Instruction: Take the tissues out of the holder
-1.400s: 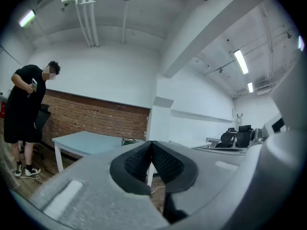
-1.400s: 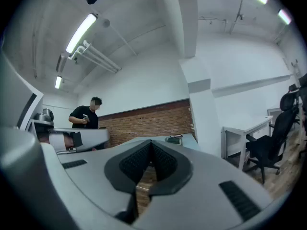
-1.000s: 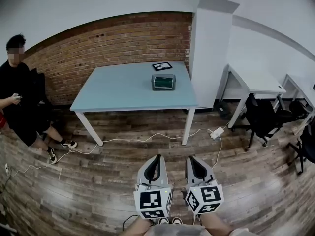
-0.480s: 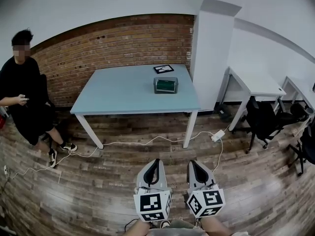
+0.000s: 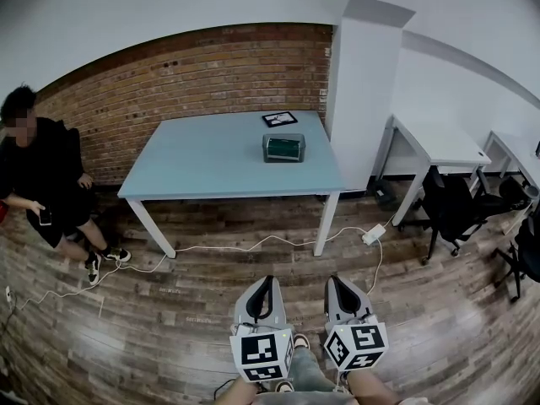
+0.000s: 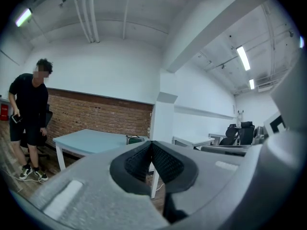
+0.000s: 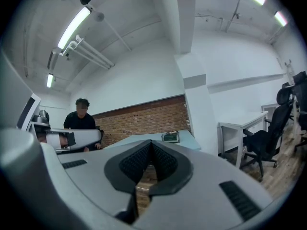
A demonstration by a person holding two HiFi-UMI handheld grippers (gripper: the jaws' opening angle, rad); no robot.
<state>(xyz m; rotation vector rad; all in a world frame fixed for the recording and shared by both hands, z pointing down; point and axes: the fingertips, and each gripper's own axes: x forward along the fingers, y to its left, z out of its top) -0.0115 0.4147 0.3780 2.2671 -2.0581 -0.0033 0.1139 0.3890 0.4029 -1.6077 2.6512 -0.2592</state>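
Note:
The tissue holder (image 5: 283, 148), a small dark box with a green front, stands on the light-blue table (image 5: 211, 163) near its right end, far ahead of me. It shows small in the right gripper view (image 7: 171, 137) and in the left gripper view (image 6: 135, 139). My left gripper (image 5: 265, 289) and right gripper (image 5: 340, 289) hang side by side low over the wood floor, well short of the table. Both are shut with nothing between the jaws: the black pads meet at the tips in each gripper view.
A person in black (image 5: 38, 188) stands left of the table by the brick wall. A flat dark card (image 5: 279, 119) lies behind the holder. A white cable and power strip (image 5: 371, 229) cross the floor. A white pillar (image 5: 363, 91), white desk (image 5: 434, 146) and black chairs (image 5: 456, 205) stand right.
The view has drifted slightly back and the grippers sit a little lower in the frame. The person at the left has moved left and bent forward.

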